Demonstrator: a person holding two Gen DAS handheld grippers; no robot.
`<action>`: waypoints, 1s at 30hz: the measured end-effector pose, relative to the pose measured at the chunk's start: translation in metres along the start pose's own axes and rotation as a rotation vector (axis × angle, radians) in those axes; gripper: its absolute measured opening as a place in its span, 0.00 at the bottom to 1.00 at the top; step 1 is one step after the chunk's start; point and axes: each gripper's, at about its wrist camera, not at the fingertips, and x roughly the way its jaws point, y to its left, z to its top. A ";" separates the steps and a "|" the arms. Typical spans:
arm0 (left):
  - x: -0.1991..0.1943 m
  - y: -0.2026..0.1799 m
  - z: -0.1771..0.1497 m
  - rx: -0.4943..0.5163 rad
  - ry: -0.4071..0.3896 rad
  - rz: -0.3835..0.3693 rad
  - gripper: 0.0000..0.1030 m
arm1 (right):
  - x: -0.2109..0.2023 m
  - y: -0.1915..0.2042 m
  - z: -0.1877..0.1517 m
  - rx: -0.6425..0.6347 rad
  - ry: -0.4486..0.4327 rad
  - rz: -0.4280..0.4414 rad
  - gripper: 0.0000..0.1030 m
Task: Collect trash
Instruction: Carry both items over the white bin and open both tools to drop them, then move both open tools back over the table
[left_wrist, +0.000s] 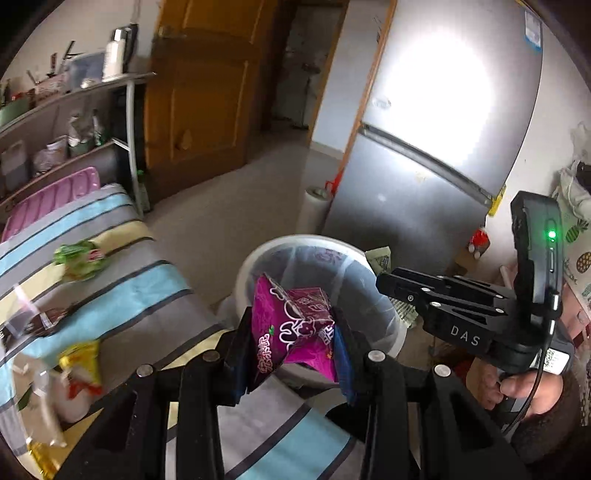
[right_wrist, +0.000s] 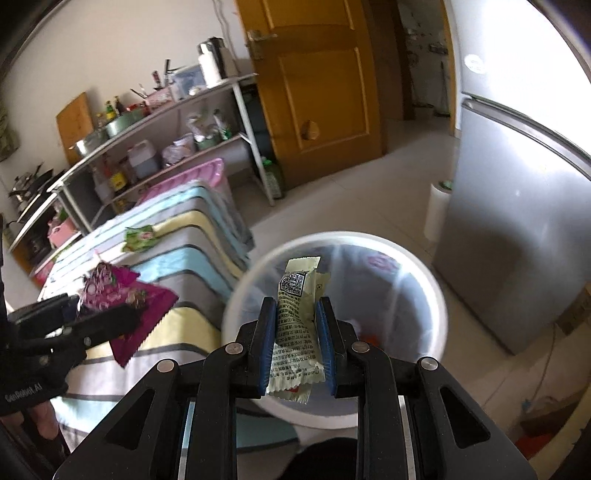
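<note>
Trouble could come if my left gripper (left_wrist: 291, 350), pinching the crumpled magenta foil snack wrapper (left_wrist: 295, 325) beside the white round plastic bin's (right_wrist: 439, 295) rim, lets go early, while my right gripper (right_wrist: 295, 343) clamps the pale printed sachet (right_wrist: 295, 321) above it.

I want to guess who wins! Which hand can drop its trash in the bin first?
Probably right. The right gripper holds the pale wrapper directly over the white bin; the left gripper and its magenta wrapper still sit partly over the striped table.
</note>
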 end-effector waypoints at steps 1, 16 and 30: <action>0.007 -0.003 0.002 0.008 0.007 -0.006 0.39 | 0.002 -0.004 0.000 0.002 0.010 -0.003 0.23; 0.063 -0.008 -0.001 -0.033 0.107 -0.007 0.57 | 0.048 -0.033 -0.009 0.007 0.136 -0.079 0.37; 0.003 0.008 -0.004 -0.055 -0.009 0.066 0.64 | 0.021 -0.010 -0.006 -0.007 0.059 -0.035 0.45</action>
